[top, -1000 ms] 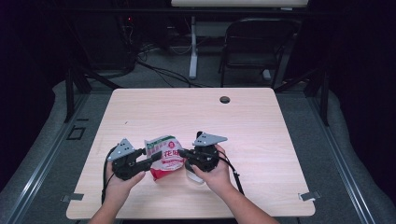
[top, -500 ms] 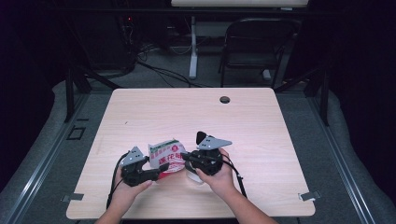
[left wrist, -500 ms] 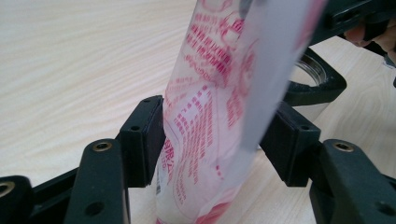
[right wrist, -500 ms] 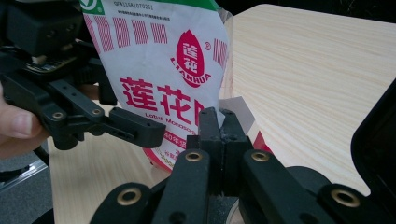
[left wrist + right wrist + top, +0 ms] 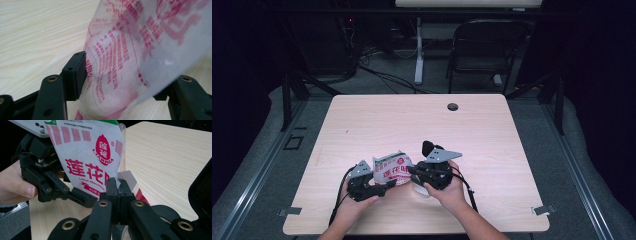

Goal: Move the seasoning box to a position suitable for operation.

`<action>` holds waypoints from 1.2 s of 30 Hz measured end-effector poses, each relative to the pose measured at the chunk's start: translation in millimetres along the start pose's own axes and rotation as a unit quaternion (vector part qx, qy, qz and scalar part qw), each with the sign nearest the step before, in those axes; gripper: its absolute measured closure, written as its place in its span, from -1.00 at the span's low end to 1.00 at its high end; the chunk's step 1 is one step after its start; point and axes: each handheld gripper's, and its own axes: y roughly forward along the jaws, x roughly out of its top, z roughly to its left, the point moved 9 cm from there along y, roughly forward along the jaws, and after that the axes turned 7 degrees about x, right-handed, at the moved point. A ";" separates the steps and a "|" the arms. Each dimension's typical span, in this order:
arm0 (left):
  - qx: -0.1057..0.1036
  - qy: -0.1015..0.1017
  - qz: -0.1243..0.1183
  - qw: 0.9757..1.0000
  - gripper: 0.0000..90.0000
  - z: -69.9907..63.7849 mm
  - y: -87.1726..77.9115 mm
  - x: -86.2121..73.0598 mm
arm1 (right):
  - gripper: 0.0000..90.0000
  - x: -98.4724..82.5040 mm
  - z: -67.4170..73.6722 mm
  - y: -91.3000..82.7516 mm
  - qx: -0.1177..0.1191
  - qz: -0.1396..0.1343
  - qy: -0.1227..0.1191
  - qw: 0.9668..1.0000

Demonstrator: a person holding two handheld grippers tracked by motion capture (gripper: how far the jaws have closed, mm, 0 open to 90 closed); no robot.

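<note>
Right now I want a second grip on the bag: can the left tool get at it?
Probably yes. The bag already hangs between the left tool jaws, which stand open around it; the right tool pinches its corner.

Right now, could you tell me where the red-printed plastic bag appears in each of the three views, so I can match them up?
High view: the bag sits low centre, between the left gripper and right gripper.
Left gripper view: it fills the centre and right, between the jaws.
Right gripper view: upper centre, its edge pinched in the shut jaws.
Shared landmark: the light wooden table.
</note>
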 end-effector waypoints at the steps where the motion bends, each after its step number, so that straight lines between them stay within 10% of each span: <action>1: 0.000 -0.002 0.001 1.000 -0.16 -0.1 0.8 -0.7 | 1.00 -0.1 0.1 -0.1 0.000 0.000 -0.001 1.000; 17: -0.016 -0.017 0.001 1.000 -0.39 1.7 13.8 -4.2 | 1.00 -5.3 2.0 -2.7 0.002 0.003 -0.001 1.000; 36: -0.013 0.014 0.053 0.998 -0.35 -0.7 26.1 -20.8 | 1.00 -7.9 1.6 -3.7 -0.001 0.004 0.003 1.000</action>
